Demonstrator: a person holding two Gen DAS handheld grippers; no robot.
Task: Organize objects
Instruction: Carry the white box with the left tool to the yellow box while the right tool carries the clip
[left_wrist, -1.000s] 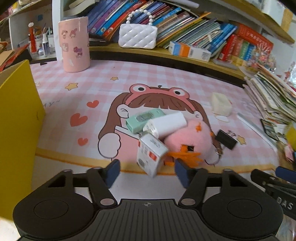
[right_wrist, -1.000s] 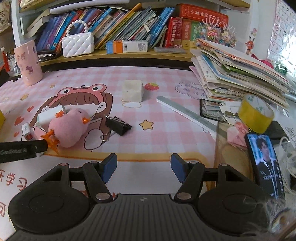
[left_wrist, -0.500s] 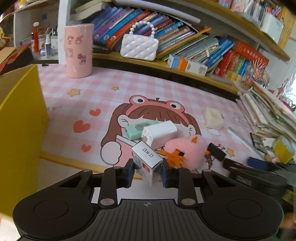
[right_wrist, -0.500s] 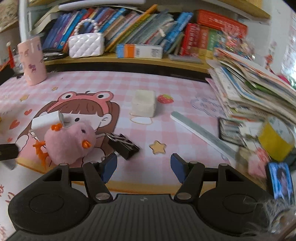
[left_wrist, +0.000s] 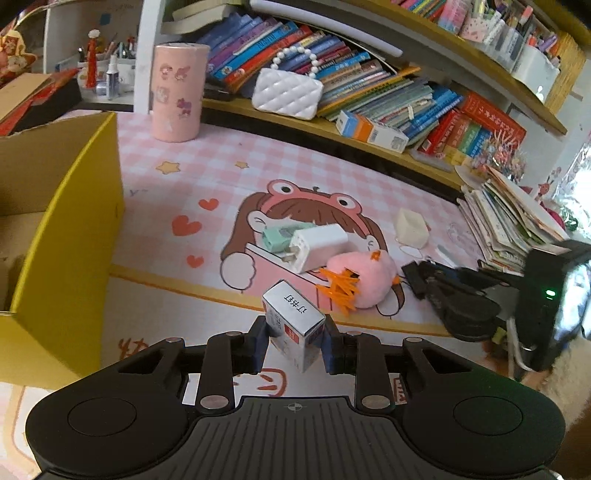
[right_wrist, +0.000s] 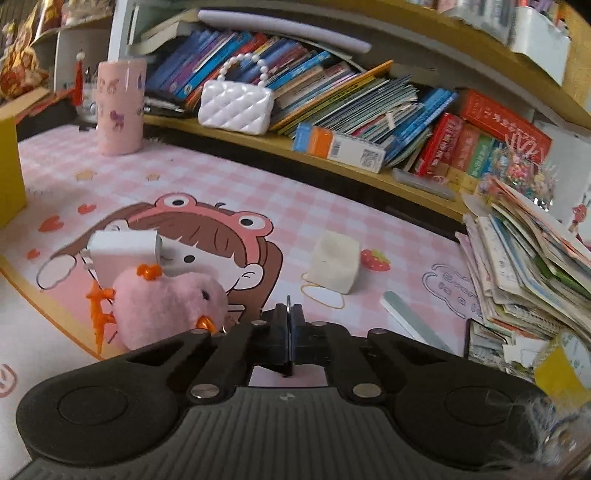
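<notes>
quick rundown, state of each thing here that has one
left gripper: shut on staple box
staple box: tilted, lifted off the mat
right gripper: shut on binder clip
binder clip: pinched between the fingers
yellow box: open at the top
pink plush chick: lying on the mat
white charger: lying on its side

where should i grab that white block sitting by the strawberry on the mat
Grip the white block across its two flat upright sides, coming down from above. It sits flat on the mat, apart from everything else, so a claw likely has room on both sides.
</notes>
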